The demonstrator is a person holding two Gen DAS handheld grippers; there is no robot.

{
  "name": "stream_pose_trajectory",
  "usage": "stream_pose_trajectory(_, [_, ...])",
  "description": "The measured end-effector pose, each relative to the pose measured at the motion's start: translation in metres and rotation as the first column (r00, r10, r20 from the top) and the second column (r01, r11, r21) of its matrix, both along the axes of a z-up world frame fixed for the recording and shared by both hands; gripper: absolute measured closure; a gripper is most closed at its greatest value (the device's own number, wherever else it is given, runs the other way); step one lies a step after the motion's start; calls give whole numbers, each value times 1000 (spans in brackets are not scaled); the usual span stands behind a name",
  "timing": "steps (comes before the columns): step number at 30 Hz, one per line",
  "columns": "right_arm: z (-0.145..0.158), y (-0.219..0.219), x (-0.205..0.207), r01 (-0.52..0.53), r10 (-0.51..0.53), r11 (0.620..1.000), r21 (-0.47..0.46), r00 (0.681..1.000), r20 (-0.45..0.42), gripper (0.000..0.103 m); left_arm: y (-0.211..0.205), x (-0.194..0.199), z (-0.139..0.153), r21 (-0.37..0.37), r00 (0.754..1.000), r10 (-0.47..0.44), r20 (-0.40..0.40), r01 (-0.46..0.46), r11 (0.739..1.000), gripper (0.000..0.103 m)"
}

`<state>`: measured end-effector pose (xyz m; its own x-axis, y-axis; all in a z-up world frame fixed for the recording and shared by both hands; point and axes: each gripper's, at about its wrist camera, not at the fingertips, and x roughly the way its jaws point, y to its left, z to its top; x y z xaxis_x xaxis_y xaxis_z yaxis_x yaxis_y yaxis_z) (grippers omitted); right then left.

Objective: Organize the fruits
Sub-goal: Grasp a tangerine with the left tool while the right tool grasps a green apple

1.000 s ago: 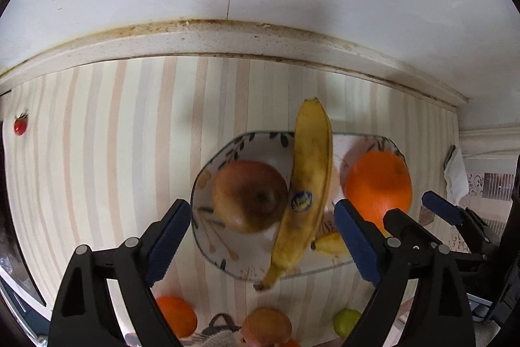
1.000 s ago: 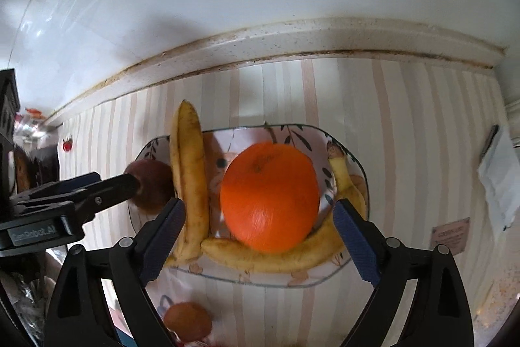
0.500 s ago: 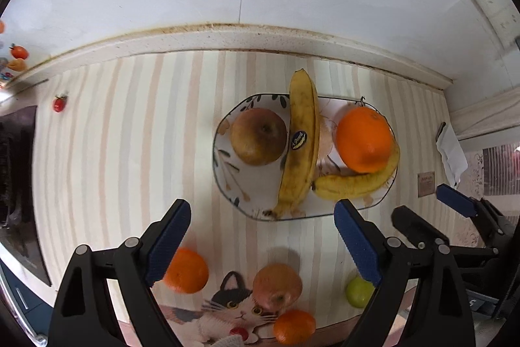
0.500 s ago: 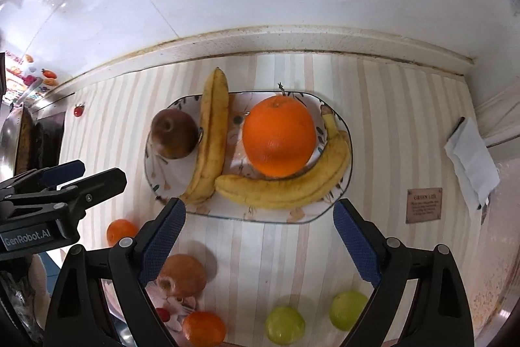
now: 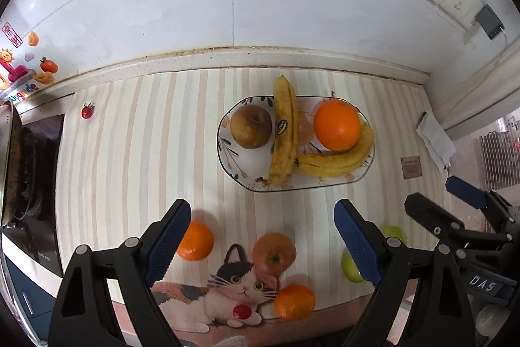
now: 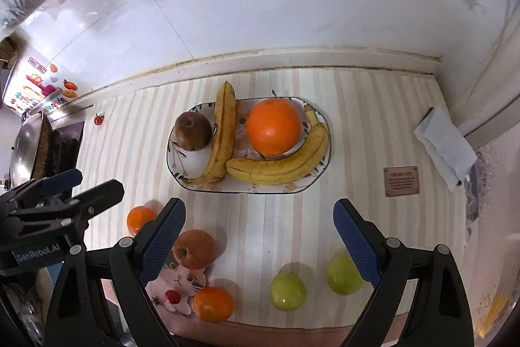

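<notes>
Striped counter (image 6: 373,126): oval patterned plate (image 6: 320,163) at far centre carries bananas, big orange, brown apple. Both grippers, left (image 5: 261,244) and right (image 6: 260,244), released, empty. Loose red apple (image 6: 194,249) near left: likely next pick, needing a descent.

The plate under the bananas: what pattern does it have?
The plate is white with a dark rim and leaf sprigs, clearest in the right wrist view.

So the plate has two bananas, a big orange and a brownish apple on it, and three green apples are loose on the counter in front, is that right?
Not quite: two green apples sit loose on the counter, not three, as the right wrist view shows. The plate does hold two bananas, a big orange and a brownish apple.
</notes>
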<state>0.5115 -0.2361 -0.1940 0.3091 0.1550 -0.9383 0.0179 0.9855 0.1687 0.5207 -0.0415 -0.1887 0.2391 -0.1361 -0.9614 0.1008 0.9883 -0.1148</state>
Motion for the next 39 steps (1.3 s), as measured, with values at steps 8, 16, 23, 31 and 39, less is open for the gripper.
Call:
stream_pose_trajectory(8, [21, -8, -34, 23, -24, 999, 46, 999, 24, 9, 0, -28, 15, -13, 1000, -7, 25, 7, 1000, 13])
stream_pose_trajectory(16, [-59, -22, -68, 60, -42, 994, 92, 981, -188, 9, 5, -61, -46, 0, 991, 18, -133, -18, 1000, 13])
stream_pose_trajectory(23, [-128, -44, -92, 155, -111, 980, 121, 944, -310, 11, -24, -107, -140, -84, 910, -81, -407, 51, 995, 13])
stream_pose_trajectory(31, [-160, -45, -96, 160, -110, 980, 119, 932, -345, 16, -49, -124, -199, -116, 854, -98, -510, 44, 992, 40])
stream_pose_trajectory(39, [-193, -32, -90, 123, -68, 984, 130, 929, -362, 39, -15, -123, -186, -8, 902, -39, -430, 39, 999, 41])
